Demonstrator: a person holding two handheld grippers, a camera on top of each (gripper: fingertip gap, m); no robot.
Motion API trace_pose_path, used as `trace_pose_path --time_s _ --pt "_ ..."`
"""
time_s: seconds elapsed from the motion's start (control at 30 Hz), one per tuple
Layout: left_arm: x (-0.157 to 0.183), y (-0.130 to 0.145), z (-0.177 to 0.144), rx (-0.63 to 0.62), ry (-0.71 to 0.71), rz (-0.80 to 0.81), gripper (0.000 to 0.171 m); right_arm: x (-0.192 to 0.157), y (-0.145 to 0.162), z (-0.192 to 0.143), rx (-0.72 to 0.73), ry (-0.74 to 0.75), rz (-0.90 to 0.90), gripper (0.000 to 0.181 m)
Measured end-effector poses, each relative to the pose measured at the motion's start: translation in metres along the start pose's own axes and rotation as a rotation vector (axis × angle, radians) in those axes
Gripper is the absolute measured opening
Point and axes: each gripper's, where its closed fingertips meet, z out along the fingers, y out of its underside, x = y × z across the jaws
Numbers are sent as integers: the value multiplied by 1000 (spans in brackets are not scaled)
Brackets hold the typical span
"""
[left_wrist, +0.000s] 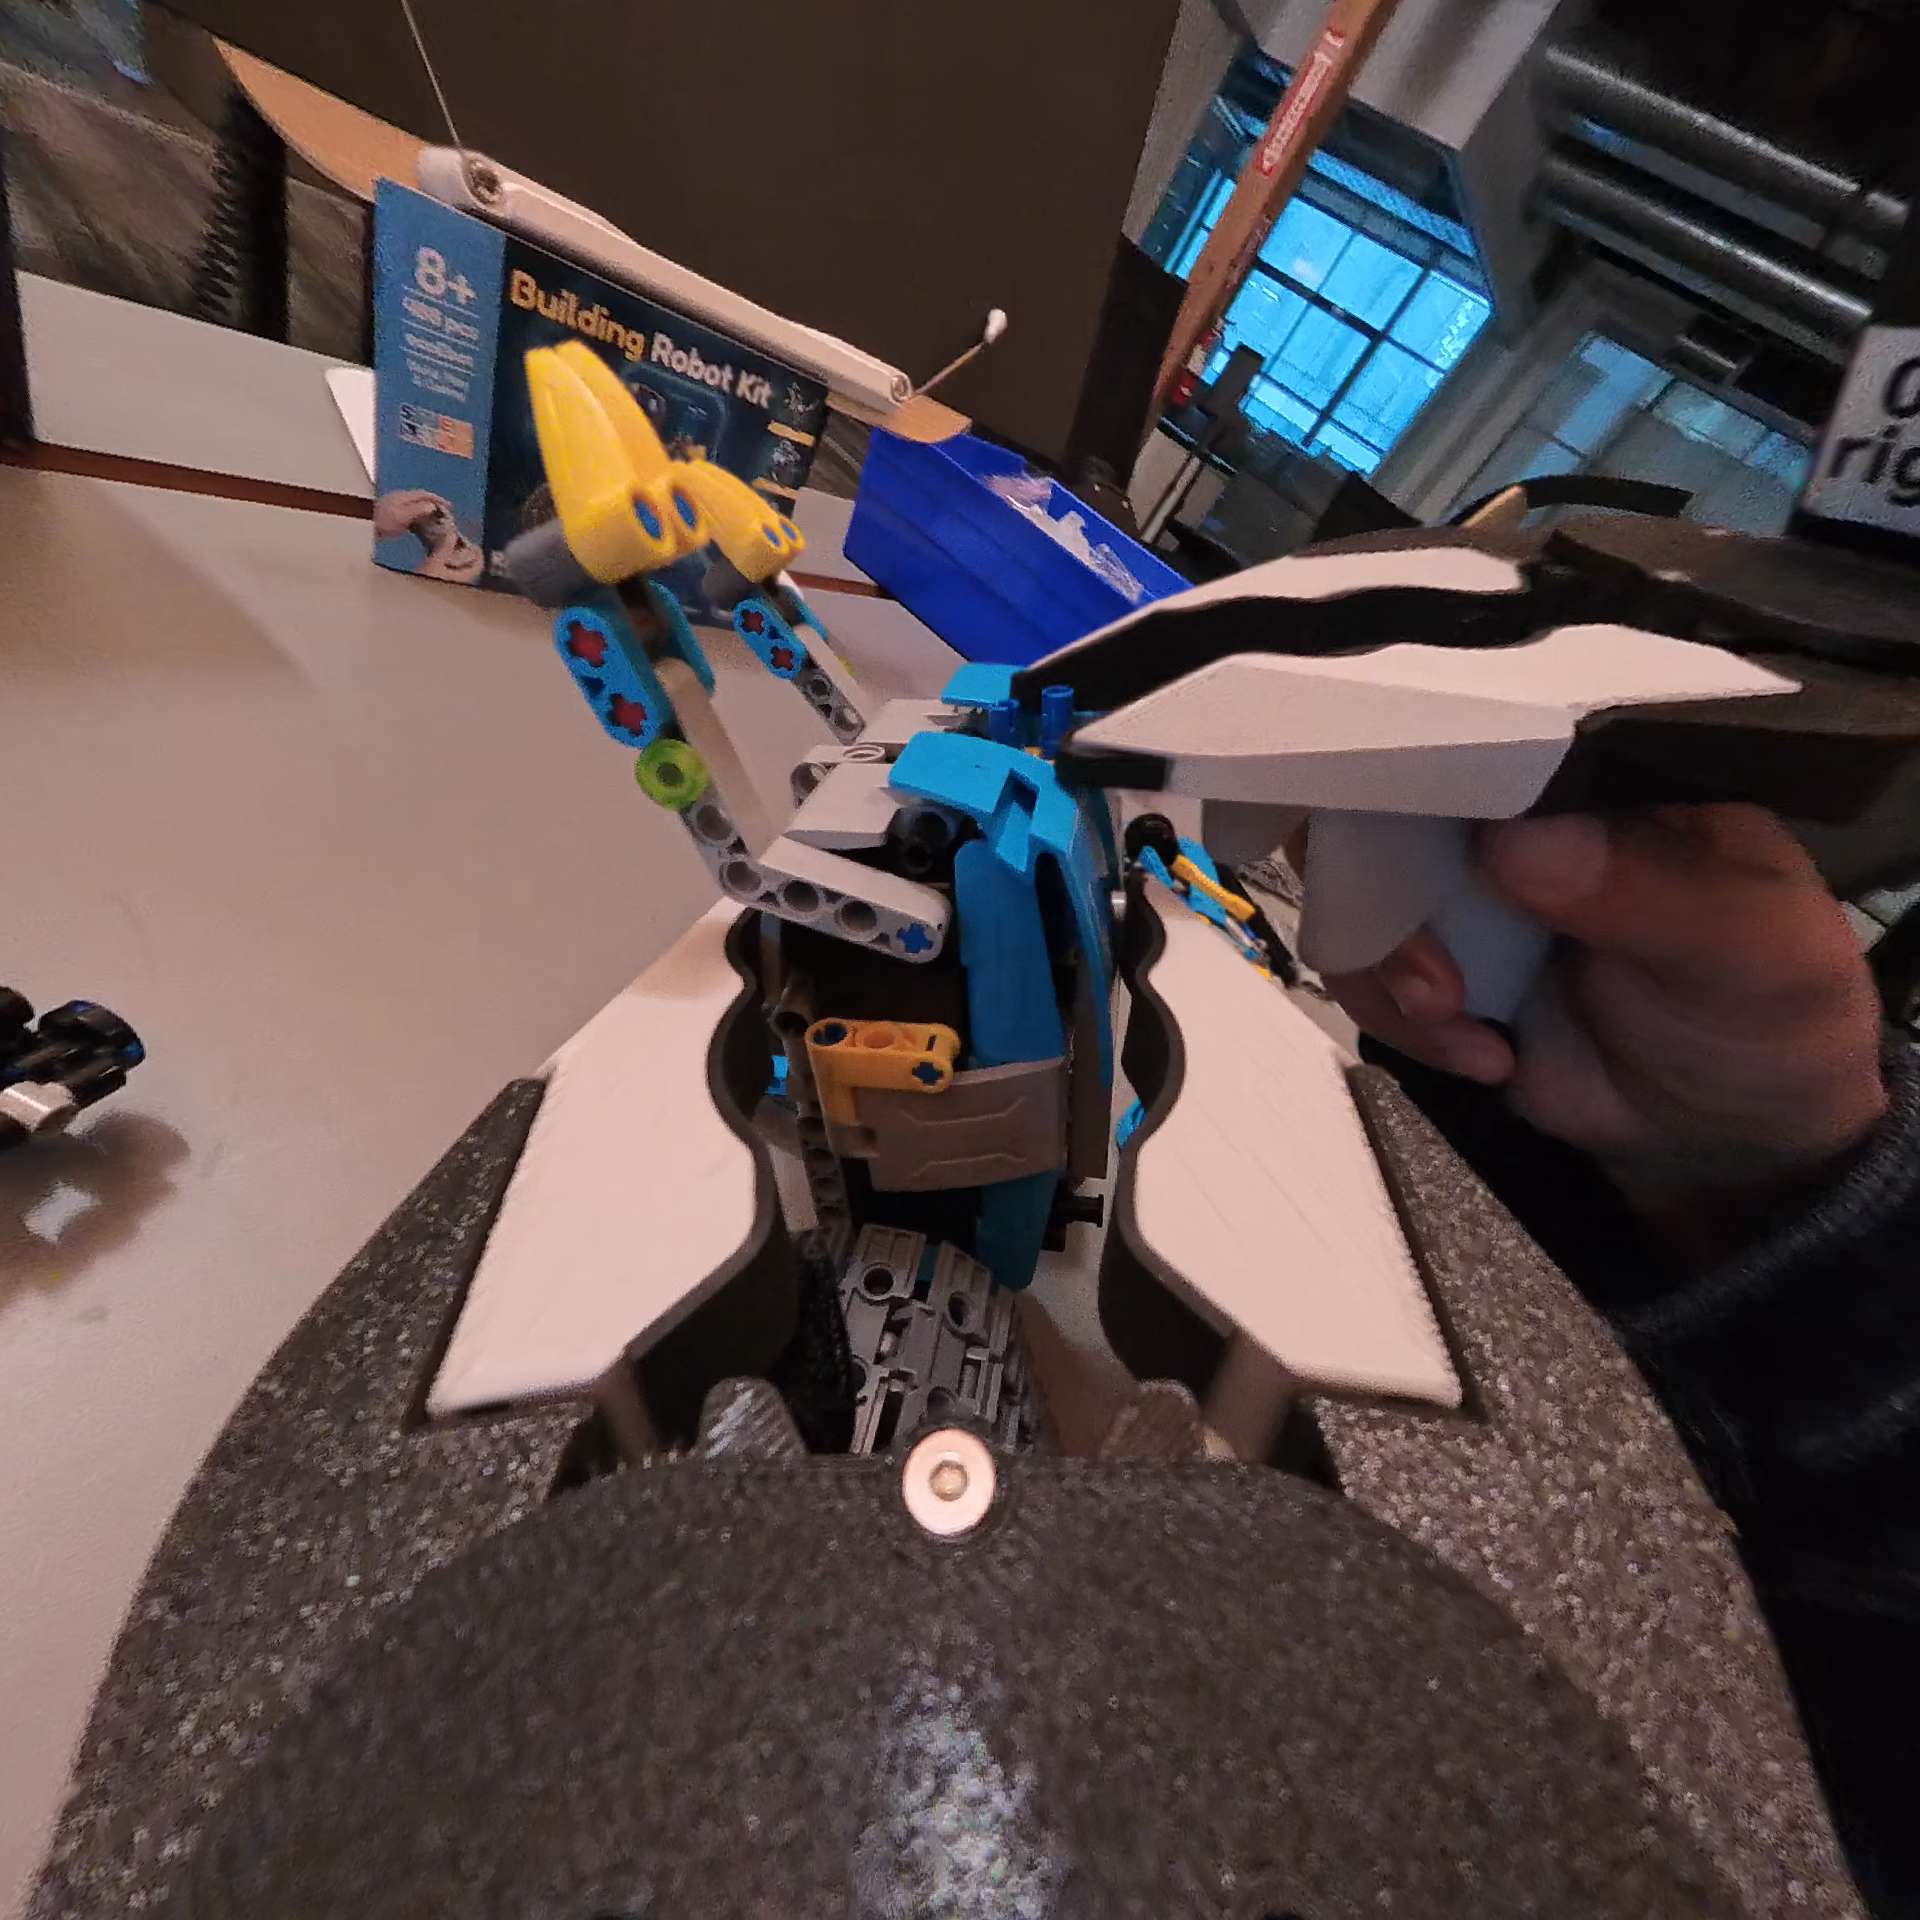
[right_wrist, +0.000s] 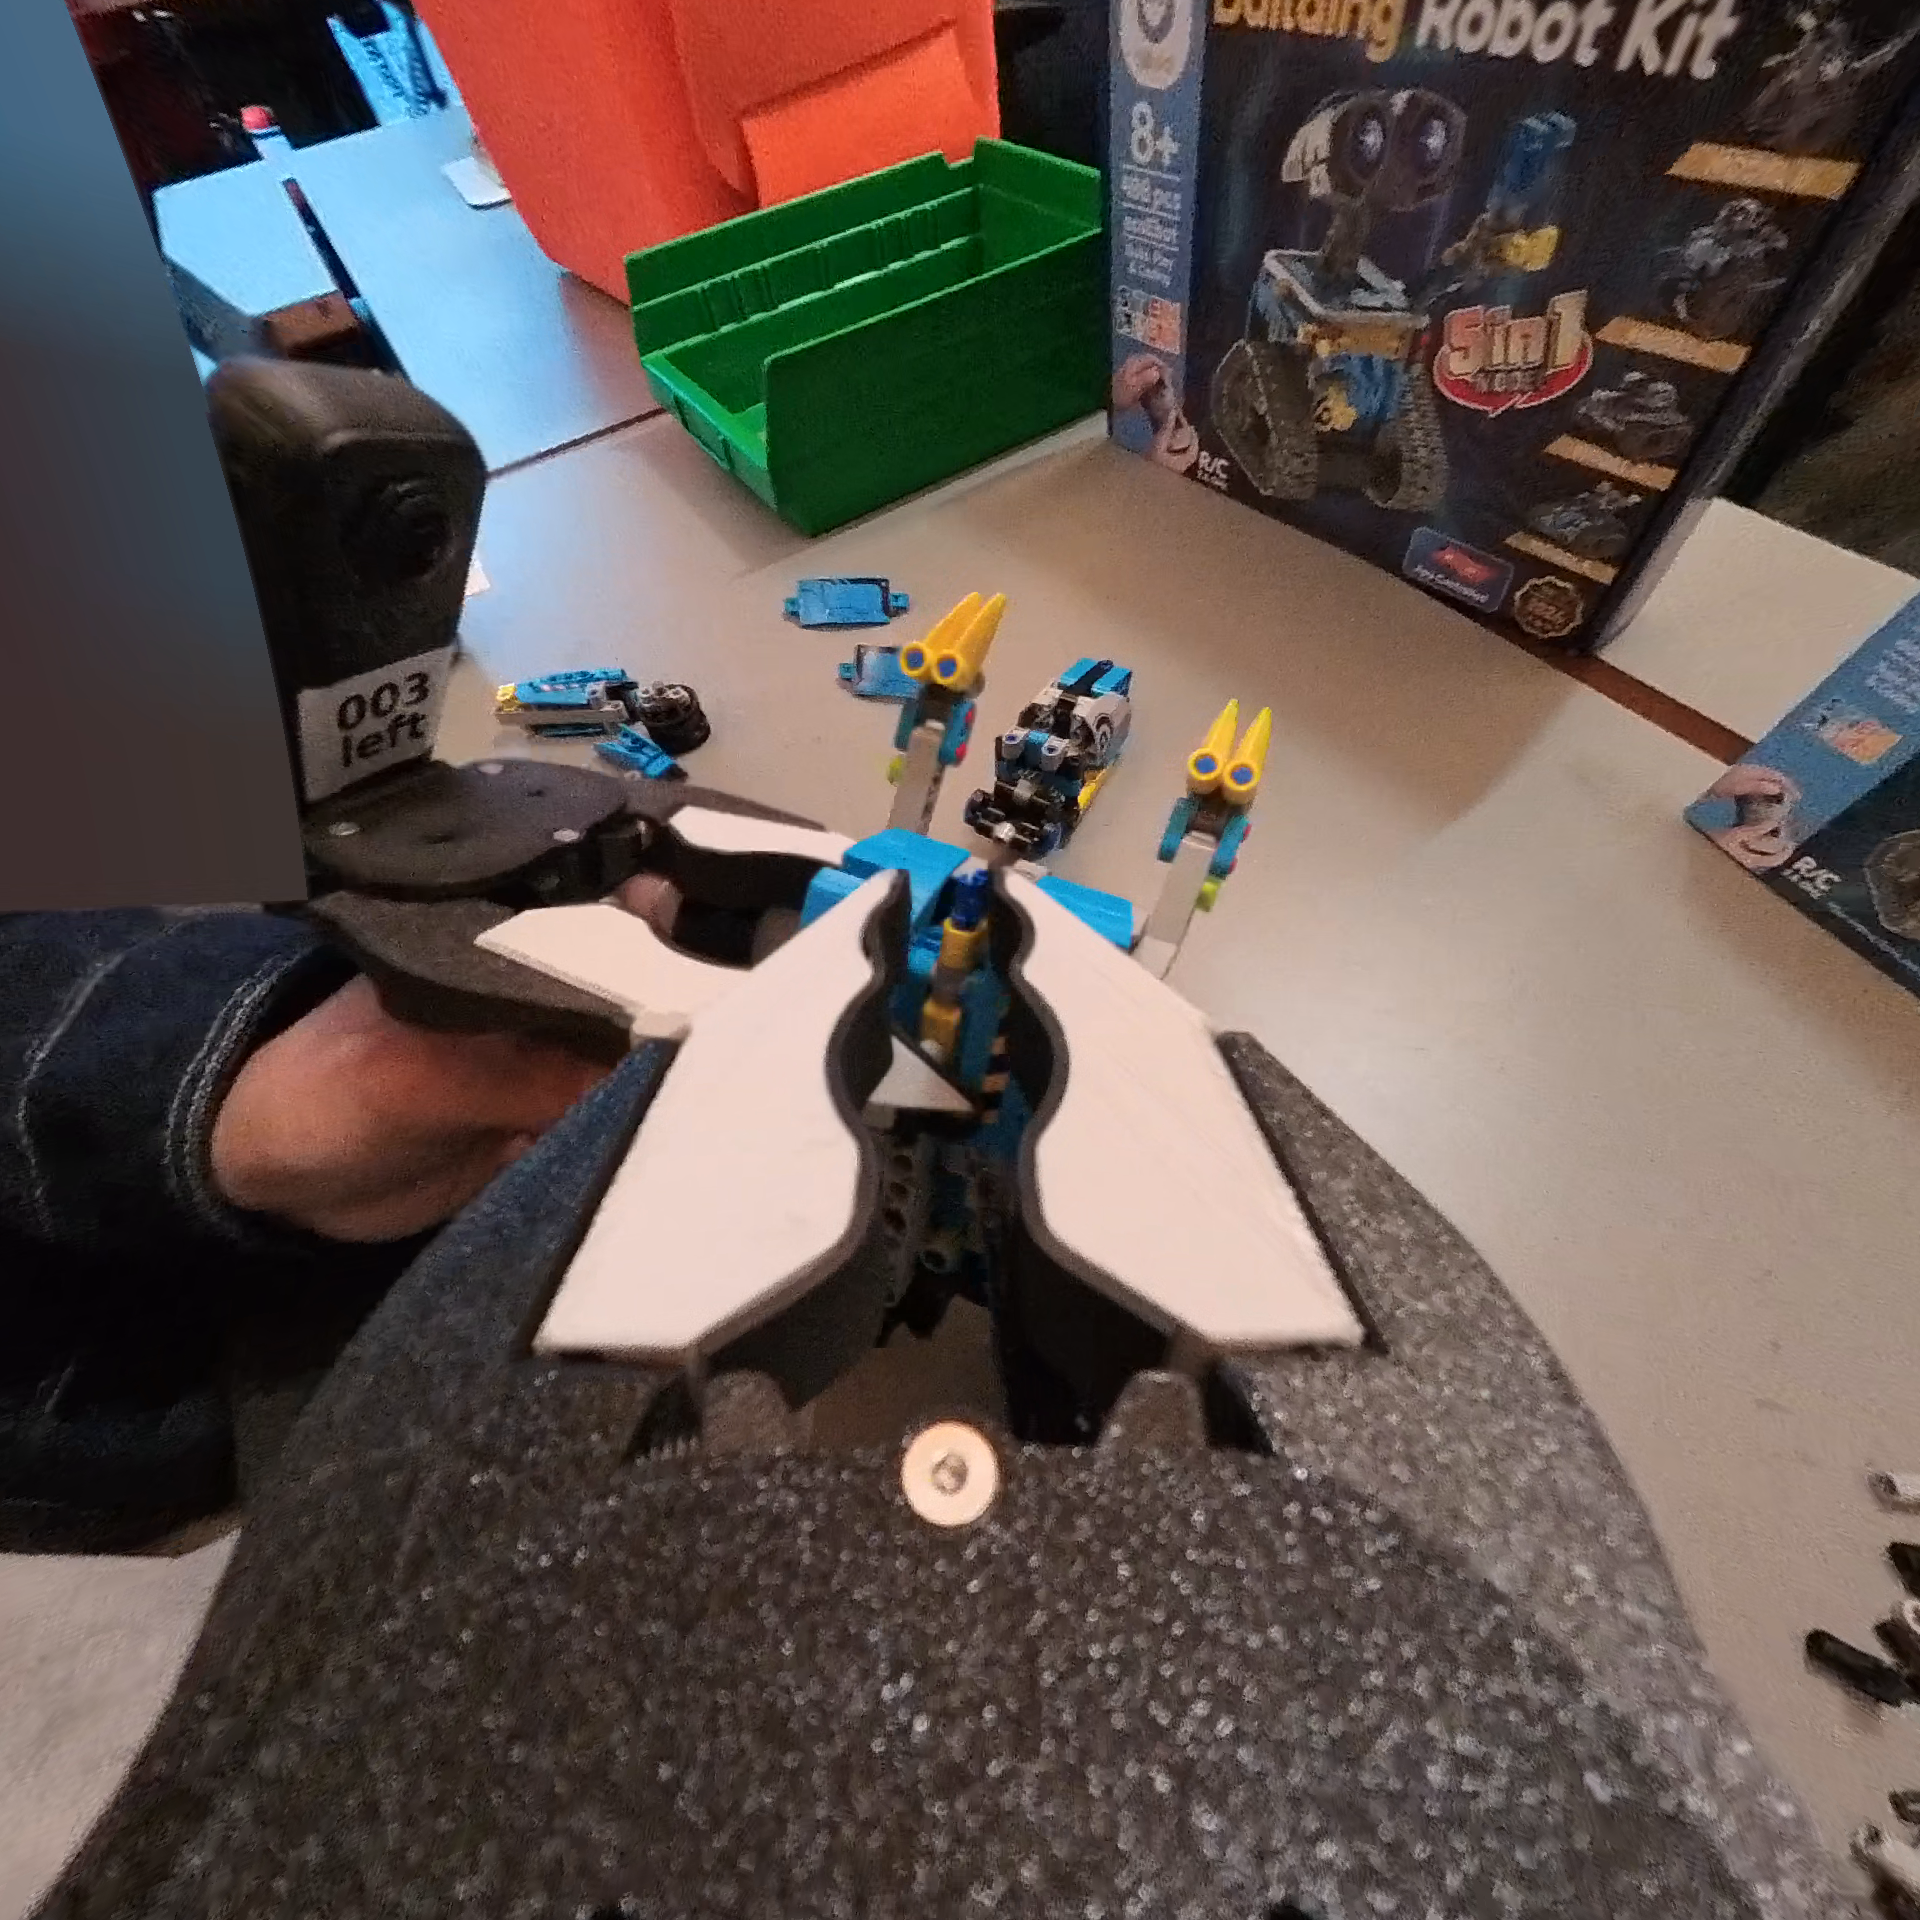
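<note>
Closest to me, the left gripper (left_wrist: 935, 935) has its white fingers (left_wrist: 613, 1195) closed around the body of a blue, grey and yellow brick-built model (left_wrist: 977, 935), which sits deep between them. The right gripper (right_wrist: 940, 894) comes in from the side and pinches the same model near its blue top; in the left wrist view its fingers (left_wrist: 1351, 727) lie across the model, with a hand (left_wrist: 1662, 987) on the handle behind them. Two arms of the model stick up past the grippers, each tipped with yellow claws (right_wrist: 951, 644). Just beyond, on the pale table (right_wrist: 1455, 935), lies a small black-and-blue brick vehicle (right_wrist: 1049, 748), with loose blue pieces (right_wrist: 842, 603) scattered to its left. Farther back stand a green bin (right_wrist: 873, 343), a dark kit box (right_wrist: 1455, 312) and an orange box (right_wrist: 665, 125). The left wrist view also shows a blue bin (left_wrist: 977, 551) beside that kit box.
</note>
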Motion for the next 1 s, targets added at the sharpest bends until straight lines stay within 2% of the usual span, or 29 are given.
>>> trace_pose_path --time_s 0.07,0.17,0.3,0.7,1.0 --pt "1 0 0 13 -14 0 66 4 1 -1 6 63 -6 3" --pt "1 1 -1 23 -16 9 66 4 1 -1 7 109 49 2" --pt "1 1 -1 33 -11 17 66 6 -5 -2 55 197 29 0" --pt "6 3 1 24 14 23 66 14 -14 5 69 130 127 0" --pt "10 4 3 14 52 19 66 14 -6 1 -226 36 103 2"
